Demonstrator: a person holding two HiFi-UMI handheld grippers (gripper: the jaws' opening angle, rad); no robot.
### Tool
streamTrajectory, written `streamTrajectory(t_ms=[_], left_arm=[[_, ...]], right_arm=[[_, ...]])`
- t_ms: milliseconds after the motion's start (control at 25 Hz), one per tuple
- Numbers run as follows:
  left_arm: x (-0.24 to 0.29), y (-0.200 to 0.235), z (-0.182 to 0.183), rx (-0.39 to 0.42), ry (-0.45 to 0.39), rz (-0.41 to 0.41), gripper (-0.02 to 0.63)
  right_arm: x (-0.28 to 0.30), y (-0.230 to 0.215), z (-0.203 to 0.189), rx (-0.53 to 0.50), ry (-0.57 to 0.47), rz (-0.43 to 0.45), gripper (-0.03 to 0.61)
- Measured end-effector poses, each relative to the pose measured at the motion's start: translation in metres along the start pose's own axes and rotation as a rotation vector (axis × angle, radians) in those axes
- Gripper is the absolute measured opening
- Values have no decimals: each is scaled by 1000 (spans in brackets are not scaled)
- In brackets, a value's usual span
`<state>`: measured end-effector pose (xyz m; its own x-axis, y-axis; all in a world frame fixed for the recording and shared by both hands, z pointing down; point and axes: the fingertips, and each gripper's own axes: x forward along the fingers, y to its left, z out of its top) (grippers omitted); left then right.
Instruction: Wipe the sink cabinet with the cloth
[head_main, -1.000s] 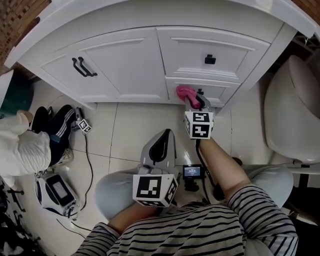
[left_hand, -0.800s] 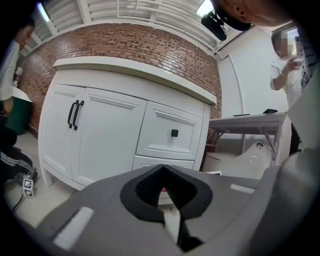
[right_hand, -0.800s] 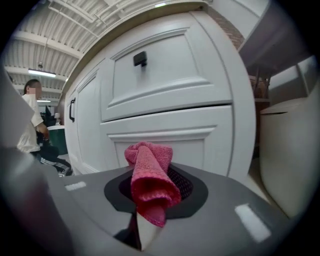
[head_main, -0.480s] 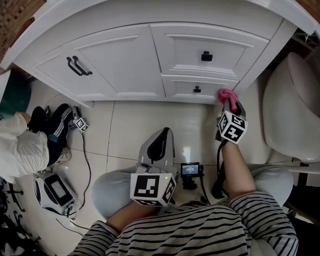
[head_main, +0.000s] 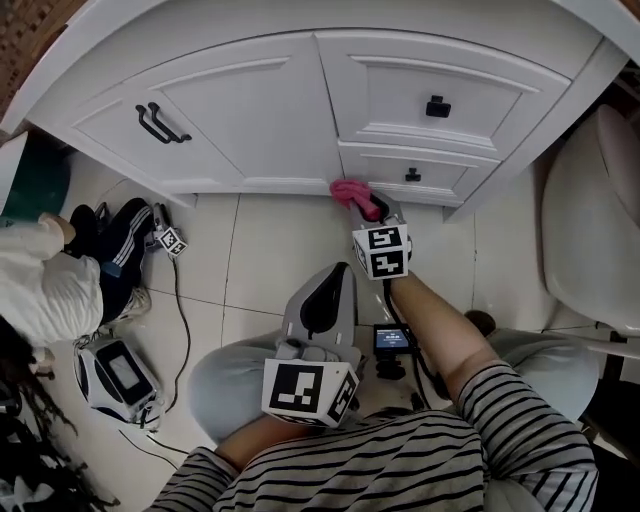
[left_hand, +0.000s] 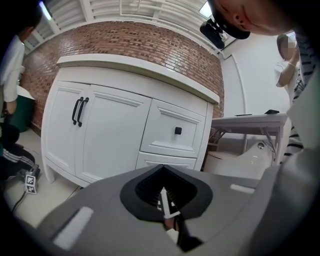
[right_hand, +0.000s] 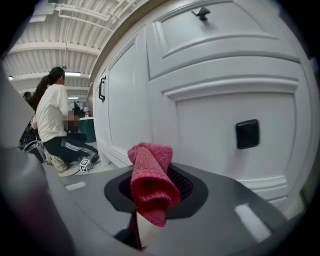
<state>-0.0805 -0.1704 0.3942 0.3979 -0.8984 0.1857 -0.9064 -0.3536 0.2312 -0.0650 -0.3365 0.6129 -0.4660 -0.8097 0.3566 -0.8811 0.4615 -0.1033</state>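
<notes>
The white sink cabinet (head_main: 270, 110) fills the top of the head view, with two doors and two drawers. My right gripper (head_main: 372, 213) is shut on a pink cloth (head_main: 352, 193), which is pressed at the foot of the cabinet below the lower drawer's left end. In the right gripper view the cloth (right_hand: 150, 180) stands folded out of the jaws, close to the lower drawer front (right_hand: 225, 135) and its black knob (right_hand: 247, 133). My left gripper (head_main: 318, 300) rests over the person's lap, jaws shut on nothing, facing the cabinet (left_hand: 125, 130).
A toilet (head_main: 590, 230) stands at the right. On the tiled floor (head_main: 270, 250) at the left lie a marker cube (head_main: 170, 241), cables and a device (head_main: 115, 372). Another person (right_hand: 52, 120) crouches at the far left. A small screen device (head_main: 397, 340) sits between the knees.
My right gripper swept the cloth along the cabinet's bottom edge, out to the right corner half a second ago and back left to below the lower drawer. The left gripper stayed still.
</notes>
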Motion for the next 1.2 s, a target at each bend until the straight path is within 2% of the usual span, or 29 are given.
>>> streamTrajectory(t_ms=[120,200,560,680,720,800,960,1080,1200], left_arm=[[-2,7,-2,-5,6,15,0],[-3,11,-4,-10,10,19,0],[-3,1,0,3,-3,0,0],[-7,-5,2,31,-19,-3,0],[-7,-5,1,40,-24,-1,0],[-7,-6,0,56,-29,7,0],[-4,-15,4,109,-48,9,0],[-4,-21,3,150,-56,7,0],[-12,-17,-2,145,-46,31,0]], right_arm=[[15,-10,-3,-49,24,-7,95],[7,-30,-9,-48,26,-44,97],[-102,-205,-53,190,31,-429,101],[-144,-249,-69,277,72,-575,91],[-156,-255,-67,306,67,-597,91],[-173,-249,-45,297,32,-569,91],[-208,-206,45,202,-112,-422,92],[-255,-164,108,153,-205,-315,92],[-314,-127,146,111,-284,-253,92]])
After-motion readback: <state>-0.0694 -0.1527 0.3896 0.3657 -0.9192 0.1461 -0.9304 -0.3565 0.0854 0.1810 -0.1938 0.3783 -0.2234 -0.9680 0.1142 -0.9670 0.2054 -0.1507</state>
